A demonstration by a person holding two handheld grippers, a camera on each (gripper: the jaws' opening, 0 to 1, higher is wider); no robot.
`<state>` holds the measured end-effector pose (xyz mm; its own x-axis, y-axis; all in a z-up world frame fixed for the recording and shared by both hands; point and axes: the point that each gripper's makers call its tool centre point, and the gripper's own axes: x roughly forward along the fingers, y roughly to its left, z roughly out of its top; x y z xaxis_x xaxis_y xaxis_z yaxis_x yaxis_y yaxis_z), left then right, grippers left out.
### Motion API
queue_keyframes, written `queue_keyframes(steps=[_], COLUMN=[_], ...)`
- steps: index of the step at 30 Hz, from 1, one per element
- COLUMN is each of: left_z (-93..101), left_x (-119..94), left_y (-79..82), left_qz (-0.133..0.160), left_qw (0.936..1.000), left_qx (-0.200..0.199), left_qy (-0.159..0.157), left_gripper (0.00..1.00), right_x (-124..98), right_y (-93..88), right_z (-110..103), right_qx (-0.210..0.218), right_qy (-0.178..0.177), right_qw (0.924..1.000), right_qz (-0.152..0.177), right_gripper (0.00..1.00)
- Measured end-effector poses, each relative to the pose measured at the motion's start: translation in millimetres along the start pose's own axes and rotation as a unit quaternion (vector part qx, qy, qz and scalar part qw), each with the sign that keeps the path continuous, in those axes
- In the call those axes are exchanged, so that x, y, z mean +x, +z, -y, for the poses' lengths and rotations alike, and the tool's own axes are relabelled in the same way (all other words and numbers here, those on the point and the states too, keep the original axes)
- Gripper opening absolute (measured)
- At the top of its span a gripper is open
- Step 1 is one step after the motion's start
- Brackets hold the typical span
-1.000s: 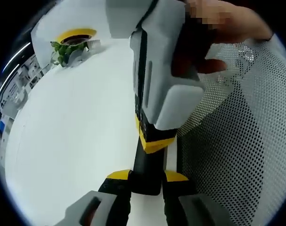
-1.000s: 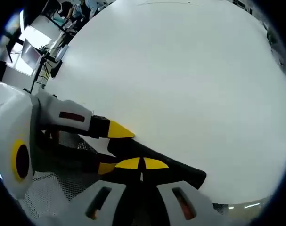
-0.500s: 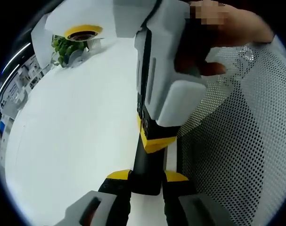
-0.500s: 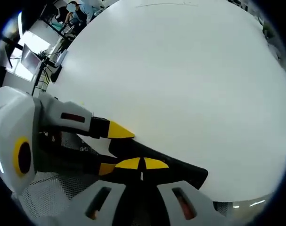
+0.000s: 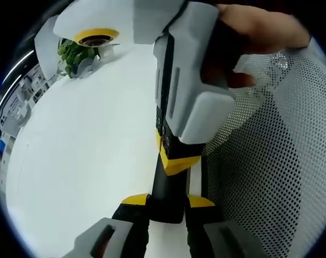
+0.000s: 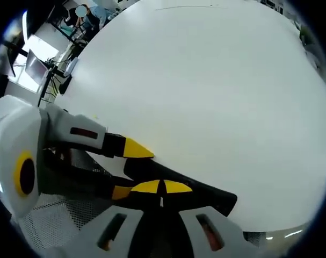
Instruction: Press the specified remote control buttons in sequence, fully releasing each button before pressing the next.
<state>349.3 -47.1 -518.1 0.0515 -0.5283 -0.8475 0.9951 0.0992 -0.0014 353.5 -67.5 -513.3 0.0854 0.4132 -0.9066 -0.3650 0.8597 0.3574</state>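
Left tool [image 5: 167, 203]: yellow-tipped jaws clamp the near end of a slim black bar-shaped remote control [image 5: 169, 188], bottom centre of the left gripper view. The remote runs up the frame from there, over the edge where the white table [image 5: 82, 145] meets a perforated white mesh surface [image 5: 270, 161] on the right.

Right tool [image 6: 161, 187]: its yellow tips sit together with no gap visible between them, right on top of the remote [image 6: 179, 183] at lower centre of the right gripper view. It looks shut and used as a pressing point, not as a grip. The left gripper view shows it from outside as a big white-grey body [image 5: 189, 80] with a yellow-black nose coming down onto the remote, with a person's hand [image 5: 254, 32] on it at upper right. The left tool [image 6: 117, 166] enters the right gripper view from the left, one yellow tip above and one below the remote's end.

Buttons aren't readable in either view, so I can't tell which one is under the tip or whether it's depressed.

Handling, my read:
- rigid plastic shell, light, likely smooth, so it can pivot or slide in the jaws under an off-axis push
- end clamp makes it a cantilever, so keep the press straight down and light
- better hold is across the long sides, close to the button zone, without covering keys

Green plant in a yellow-rimmed pot [image 5: 79, 51] sits at upper left, well apart.
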Motion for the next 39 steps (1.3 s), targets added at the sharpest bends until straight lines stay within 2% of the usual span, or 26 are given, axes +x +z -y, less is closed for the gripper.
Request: queue_keyframes(steps=[14,16,18,21,23,24,26,27,29,30,31,32,34,36,39], left_z=[-0.1,-0.2,-0.3,-0.3,-0.3,-0.2,-0.3,-0.4,-0.5,-0.5,-0.4,-0.3,-0.5,-0.1,0.3], left_x=[0,0,1,0,1,1,1,1,1,1,1,1,1,1,0], left_y=[0.0,0.1,0.2,0.2,0.5,0.6,0.9,1.0,1.2,1.3,1.5,1.6,1.7,2.0,1.9], left_qz=[0.002,0.003,0.005,0.008,0.007,0.007,0.007,0.007,0.007,0.007,0.006,0.006,0.005,0.007,0.009], left_qw=[1.0000,1.0000,1.0000,0.9999,0.9999,0.9999,1.0000,1.0000,1.0000,1.0000,1.0000,1.0000,1.0000,1.0000,1.0000], left_qx=[-0.005,-0.005,-0.006,-0.007,-0.006,-0.005,-0.005,-0.005,-0.005,-0.005,-0.003,-0.003,-0.001,-0.001,0.000], left_qy=[0.004,0.004,0.004,0.005,0.005,0.005,0.005,0.005,0.005,0.004,0.003,0.003,0.003,0.003,0.003], left_gripper=[0.25,0.25,0.25,0.25,0.25,0.25,0.25,0.25,0.25,0.25,0.25,0.25,0.25,0.25,0.25], right_x=[-3,-7,-13,-31,-45,-58,-75,-103,-132,-154,-161,-185,-203,-225,-247], right_y=[1.4,7.0,15.7,29.9,36.4,46.1,57.3,71.8,82.5,86.1,87.2,89.1,87.3,84.8,75.0], right_z=[4,8,12,19,23,23,22,19,18,14,13,12,14,14,17], right_qx=[0.030,0.039,0.070,0.107,0.109,0.099,0.088,0.075,0.052,0.050,0.047,0.039,0.027,0.004,-0.026], right_qy=[0.015,0.015,0.021,0.030,0.029,0.029,0.030,0.031,0.024,0.021,0.021,0.014,0.000,-0.017,-0.049], right_qw=[0.9994,0.9990,0.9963,0.9887,0.9846,0.9799,0.9723,0.9582,0.9424,0.9298,0.9252,0.9111,0.9019,0.8858,0.8630], right_qz=[-0.001,0.019,0.046,0.101,0.133,0.171,0.214,0.274,0.329,0.364,0.376,0.410,0.431,0.464,0.502], right_gripper=[0.00,0.00,0.00,0.00,0.00,0.00,0.00,0.00,0.00,0.00,0.00,0.00,0.00,0.02,0.12])
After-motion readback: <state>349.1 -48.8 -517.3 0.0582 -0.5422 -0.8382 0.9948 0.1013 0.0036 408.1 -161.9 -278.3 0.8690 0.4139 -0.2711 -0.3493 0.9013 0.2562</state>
